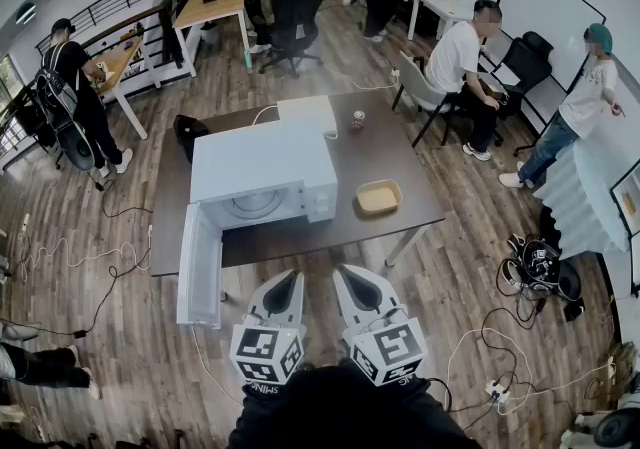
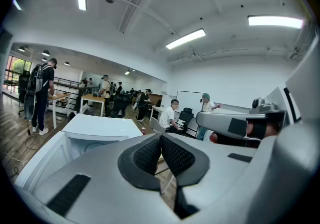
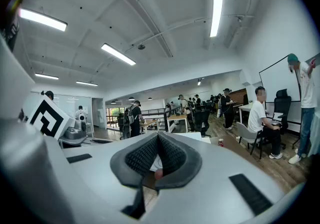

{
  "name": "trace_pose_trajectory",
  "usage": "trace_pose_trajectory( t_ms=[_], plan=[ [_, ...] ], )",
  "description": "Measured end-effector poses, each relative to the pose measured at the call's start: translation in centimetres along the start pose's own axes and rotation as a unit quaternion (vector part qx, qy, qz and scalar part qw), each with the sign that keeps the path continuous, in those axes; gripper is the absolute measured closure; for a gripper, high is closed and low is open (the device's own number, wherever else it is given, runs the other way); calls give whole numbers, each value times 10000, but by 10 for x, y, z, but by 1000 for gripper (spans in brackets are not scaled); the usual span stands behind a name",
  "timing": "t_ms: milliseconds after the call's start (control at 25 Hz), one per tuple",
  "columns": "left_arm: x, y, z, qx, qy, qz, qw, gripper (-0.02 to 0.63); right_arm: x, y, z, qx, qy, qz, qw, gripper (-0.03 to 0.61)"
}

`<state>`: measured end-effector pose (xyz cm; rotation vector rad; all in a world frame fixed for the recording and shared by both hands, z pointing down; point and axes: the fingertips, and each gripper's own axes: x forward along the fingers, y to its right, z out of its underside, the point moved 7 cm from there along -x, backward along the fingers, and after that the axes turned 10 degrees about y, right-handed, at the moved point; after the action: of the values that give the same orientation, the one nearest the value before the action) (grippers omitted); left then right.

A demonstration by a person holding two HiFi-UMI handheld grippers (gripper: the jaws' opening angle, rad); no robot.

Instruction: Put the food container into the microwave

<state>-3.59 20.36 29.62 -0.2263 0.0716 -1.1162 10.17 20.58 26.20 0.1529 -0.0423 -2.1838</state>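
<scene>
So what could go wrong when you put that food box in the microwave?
The left tongs and right tongs are both shut and empty, so they might shove the food container toward the table edge instead of gripping it. The door of the microwave hangs open past the table's front, so someone stepping in could bump it.

Dark rectangular worktop (image 1: 400, 152) on wood-plank floor (image 1: 470, 267). Carrying white microwave (image 1: 262, 175) at left, door (image 1: 200, 265) swung open past the front-left edge, cavity and turntable exposed. Tan shallow food container (image 1: 379, 197) just right of microwave, apart from it, near front edge. Red can (image 1: 358, 119) upright toward rear. Flat white box (image 1: 308, 114) behind microwave, white cable (image 1: 262, 115) beside it.
</scene>
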Motion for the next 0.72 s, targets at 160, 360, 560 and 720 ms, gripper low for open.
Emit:
trace_pose_trajectory(
  t_ms=[160,360,560,720],
  plan=[
    [5,-2,-6,4,0,59,10000,580,6,1,-4,26,-19,6,10000,557],
    [2,-6,-5,11,-22,106,9999,580,8,-3,-2,122,4,57,9999,557],
    [-4,-12,-3,-12,-55,156,9999,580,8,-11,1,107,-2,76,9999,555],
    [-10,-19,2,-67,-117,171,9998,580,9,-18,8,142,-89,109,9998,557]
  ],
)
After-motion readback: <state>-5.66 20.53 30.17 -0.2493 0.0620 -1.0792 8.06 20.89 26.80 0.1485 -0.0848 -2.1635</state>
